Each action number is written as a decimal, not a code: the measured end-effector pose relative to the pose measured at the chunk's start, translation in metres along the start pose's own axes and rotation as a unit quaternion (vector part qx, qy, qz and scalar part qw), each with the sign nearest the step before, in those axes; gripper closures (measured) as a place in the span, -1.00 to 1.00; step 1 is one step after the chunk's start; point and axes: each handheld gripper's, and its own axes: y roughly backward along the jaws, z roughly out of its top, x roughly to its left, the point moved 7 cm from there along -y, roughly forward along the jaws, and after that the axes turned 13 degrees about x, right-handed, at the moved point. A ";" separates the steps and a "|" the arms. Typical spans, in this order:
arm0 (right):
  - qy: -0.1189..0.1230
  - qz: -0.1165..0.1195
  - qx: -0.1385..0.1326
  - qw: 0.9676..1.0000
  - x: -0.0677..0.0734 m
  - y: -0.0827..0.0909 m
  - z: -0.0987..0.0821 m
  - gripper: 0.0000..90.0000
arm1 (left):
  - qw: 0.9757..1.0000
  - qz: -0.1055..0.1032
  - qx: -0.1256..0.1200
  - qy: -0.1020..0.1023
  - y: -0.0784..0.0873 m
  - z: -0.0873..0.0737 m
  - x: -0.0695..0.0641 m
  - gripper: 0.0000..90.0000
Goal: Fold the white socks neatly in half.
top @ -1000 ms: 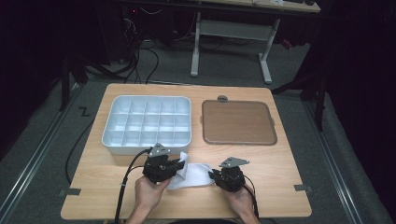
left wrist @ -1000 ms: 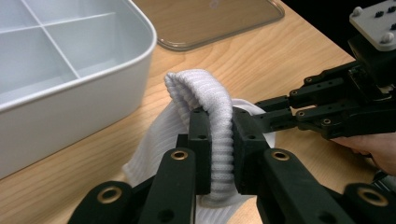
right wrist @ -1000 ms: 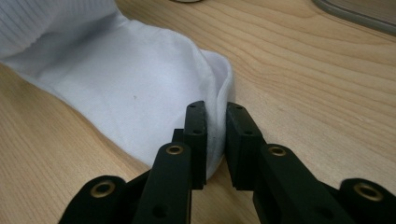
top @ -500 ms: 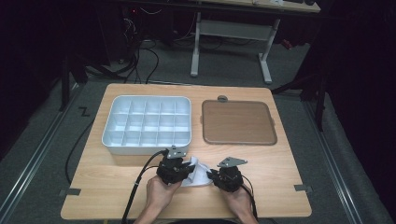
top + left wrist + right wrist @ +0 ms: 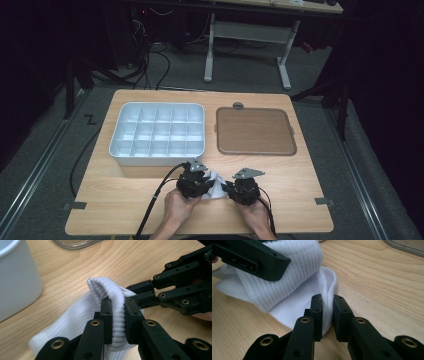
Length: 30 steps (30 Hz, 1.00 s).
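**Both grippers pinch one white sock near the table's front edge**

Since a second ago, the left gripper (image 5: 196, 181) has slid to the right across the high view, toward the right gripper (image 5: 243, 189), which has kept its place; the white sock (image 5: 215, 184) between them now shows as a smaller, bunched patch. From above, the sock lies on the wooden table (image 5: 125, 200) near its front edge, well in front of the white divided tray (image 5: 157, 132) and the brown lid (image 5: 254, 131) that lies flat beside the tray.

Seen from the left gripper view, the left gripper (image 5: 117, 320) has its jaws clenched on the ribbed cuff of the sock (image 5: 110, 292), which arches up over the jaw tips. The right gripper (image 5: 175, 293) comes in from the right side, its tips at the sock. A wall of the tray (image 5: 17, 277) stands at the left.

The right gripper view shows the right gripper (image 5: 327, 312) with its jaws clamped on a thin folded edge of the sock (image 5: 294, 277). The left gripper (image 5: 249, 257) crosses the top left, over the ribbed part.
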 end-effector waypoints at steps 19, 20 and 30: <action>-0.004 -0.004 -0.003 1.000 -0.002 0.001 0.000 0.67 | 1.000 -0.022 0.000 0.004 -0.002 -0.002 -0.004 0.34; -0.005 -0.005 -0.003 1.000 -0.003 0.001 0.000 0.66 | 1.000 -0.024 -0.003 0.005 -0.002 -0.002 -0.005 0.30; -0.010 -0.007 -0.004 1.000 -0.004 0.002 0.000 0.63 | 0.998 -0.047 -0.029 0.009 0.016 0.007 -0.009 0.05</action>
